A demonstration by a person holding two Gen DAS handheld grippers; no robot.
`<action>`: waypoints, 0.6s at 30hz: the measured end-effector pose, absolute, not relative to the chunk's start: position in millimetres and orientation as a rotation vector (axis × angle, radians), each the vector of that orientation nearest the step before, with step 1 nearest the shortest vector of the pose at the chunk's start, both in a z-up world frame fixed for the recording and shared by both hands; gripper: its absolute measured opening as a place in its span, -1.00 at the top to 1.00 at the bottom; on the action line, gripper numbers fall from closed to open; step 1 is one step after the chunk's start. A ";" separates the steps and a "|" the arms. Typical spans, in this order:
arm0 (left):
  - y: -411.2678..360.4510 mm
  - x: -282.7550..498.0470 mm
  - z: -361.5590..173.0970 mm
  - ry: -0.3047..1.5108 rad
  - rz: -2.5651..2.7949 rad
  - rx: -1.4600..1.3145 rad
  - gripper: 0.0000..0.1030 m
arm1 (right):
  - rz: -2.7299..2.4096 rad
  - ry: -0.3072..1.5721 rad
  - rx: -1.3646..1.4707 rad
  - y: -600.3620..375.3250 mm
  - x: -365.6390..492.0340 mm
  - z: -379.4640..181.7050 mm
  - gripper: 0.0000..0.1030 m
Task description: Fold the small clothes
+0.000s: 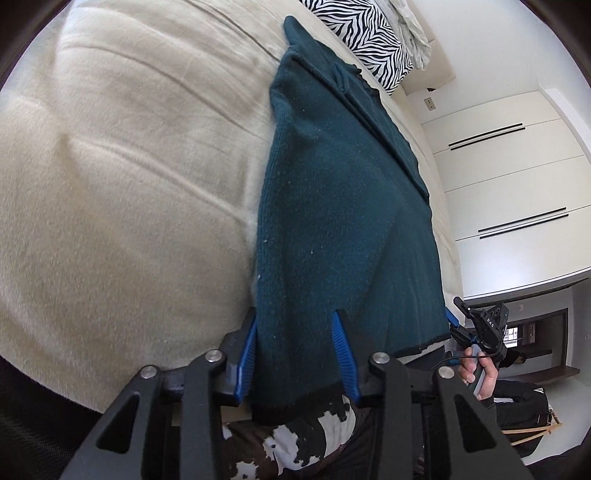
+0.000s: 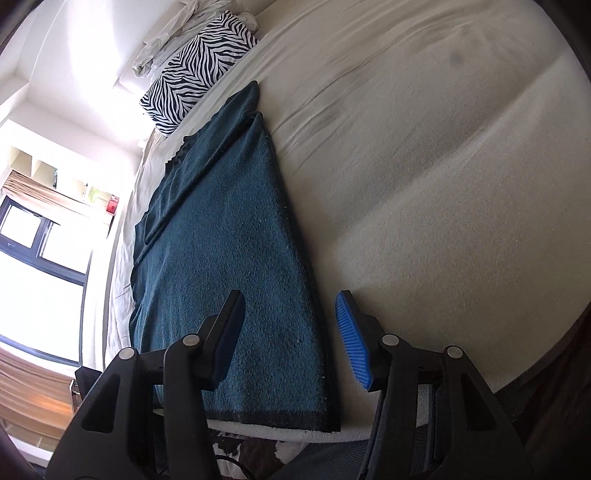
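A dark teal knit garment (image 1: 332, 184) (image 2: 221, 240) lies folded lengthwise on the cream bed, with its black hem at the near bed edge. My left gripper (image 1: 295, 315) straddles the hem's left corner. Fabric fills the gap between the blue pads (image 1: 341, 350), which stand well apart without visibly squeezing it. My right gripper (image 2: 290, 295) is open over the hem's right corner. Its left finger rests over the cloth and its right pad (image 2: 352, 339) is above bare sheet. In the left wrist view the right gripper (image 1: 460, 317) shows small at the hem's far corner, held by a hand (image 1: 476, 373).
The cream sheet (image 1: 129, 166) (image 2: 424, 184) spreads wide beside the garment. A zebra-print pillow (image 1: 369, 33) (image 2: 195, 74) and crumpled white bedding lie at the head end. White wardrobe doors (image 1: 498, 166) stand past the bed, and a window (image 2: 37, 240) is on the other side.
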State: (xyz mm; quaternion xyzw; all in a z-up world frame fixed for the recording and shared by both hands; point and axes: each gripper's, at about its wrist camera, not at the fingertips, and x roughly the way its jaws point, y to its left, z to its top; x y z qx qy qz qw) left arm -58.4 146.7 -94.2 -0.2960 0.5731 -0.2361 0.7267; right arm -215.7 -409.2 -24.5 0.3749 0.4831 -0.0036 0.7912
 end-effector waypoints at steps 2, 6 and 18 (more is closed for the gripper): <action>146.9 -57.6 -96.6 1.271 -0.523 -0.672 0.31 | -0.012 1.053 0.808 -410.0 -221.3 -23.9 0.03; 144.9 -55.9 -98.2 1.281 -0.523 -0.673 0.37 | -0.021 1.077 0.821 -413.2 -233.3 -22.2 0.05; 134.6 -55.6 -98.8 1.306 -0.528 -0.635 0.77 | 0.022 1.148 0.871 -415.1 -241.0 -27.1 0.07</action>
